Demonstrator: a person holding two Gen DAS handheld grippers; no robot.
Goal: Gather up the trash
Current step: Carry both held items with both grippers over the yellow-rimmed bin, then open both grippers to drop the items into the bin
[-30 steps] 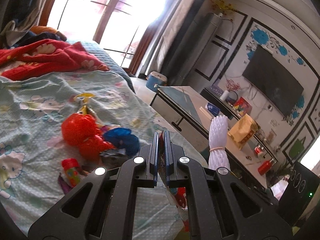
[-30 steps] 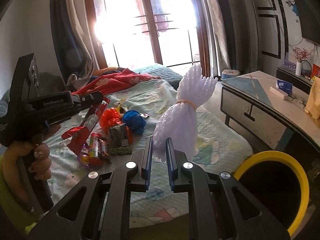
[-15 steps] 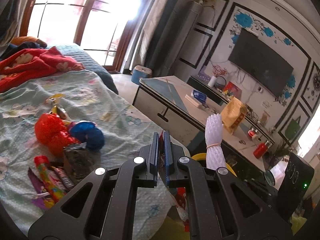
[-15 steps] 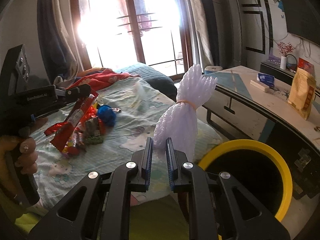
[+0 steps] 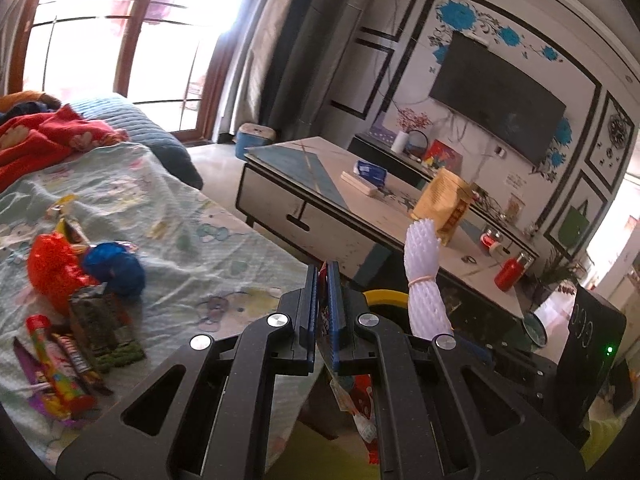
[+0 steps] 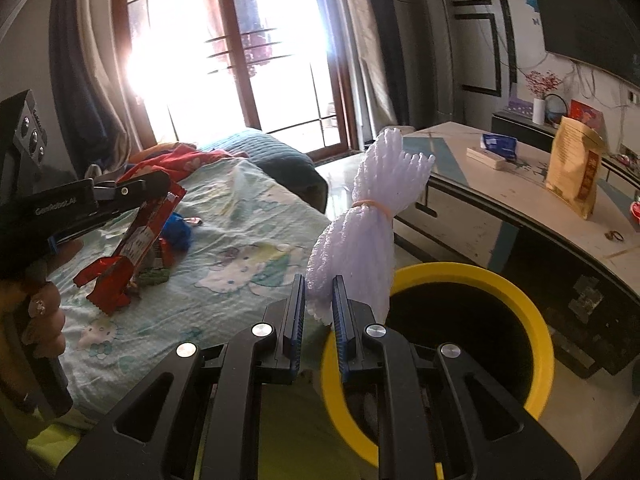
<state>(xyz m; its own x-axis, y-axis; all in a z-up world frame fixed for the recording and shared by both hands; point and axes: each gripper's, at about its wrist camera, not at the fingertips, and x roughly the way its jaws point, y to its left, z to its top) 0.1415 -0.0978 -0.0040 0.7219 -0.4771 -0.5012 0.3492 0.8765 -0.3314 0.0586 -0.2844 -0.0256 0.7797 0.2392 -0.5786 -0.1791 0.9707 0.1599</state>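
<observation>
My left gripper is shut on a red snack wrapper that hangs below it; it shows in the right wrist view held over the bed. My right gripper is shut on a white foam net bundle tied with a rubber band, upright at the left rim of the yellow-rimmed black bin. The bundle and a bit of the bin rim show in the left wrist view. More trash lies on the bed: a red net, a blue net and several wrappers.
The bed with a cartoon sheet fills the left. A low table beyond the bin carries a yellow bag and small boxes. A red blanket lies at the bed's far end. A TV hangs on the wall.
Both grippers have swung right, away from the bed toward the bin. The bin now fills more of the right wrist view. Both grips stay shut on their items.
</observation>
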